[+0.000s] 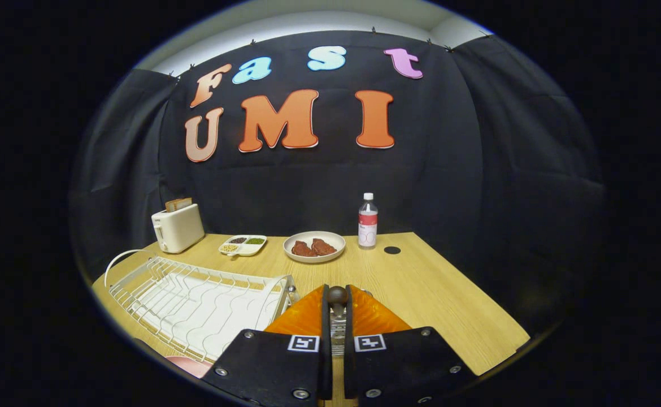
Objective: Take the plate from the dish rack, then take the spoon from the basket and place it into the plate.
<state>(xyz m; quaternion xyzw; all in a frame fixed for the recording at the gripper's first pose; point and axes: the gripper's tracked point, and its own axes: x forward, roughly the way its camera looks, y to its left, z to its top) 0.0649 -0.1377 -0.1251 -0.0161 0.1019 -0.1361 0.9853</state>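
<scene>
Tongs (338,316) clamp spoon (338,299) beside dish rack (195,305).

A wooden table (421,282) fills the booth floor space, pale grain, its far edge against black cloth (477,169); the cloth hangs in folds behind the table and wraps round both its sides, clipped along its top; above the cloth a strip of light wall (308,20) shows, brightly lit; a small dark round spot (392,250) sits near the table's far edge.
</scene>
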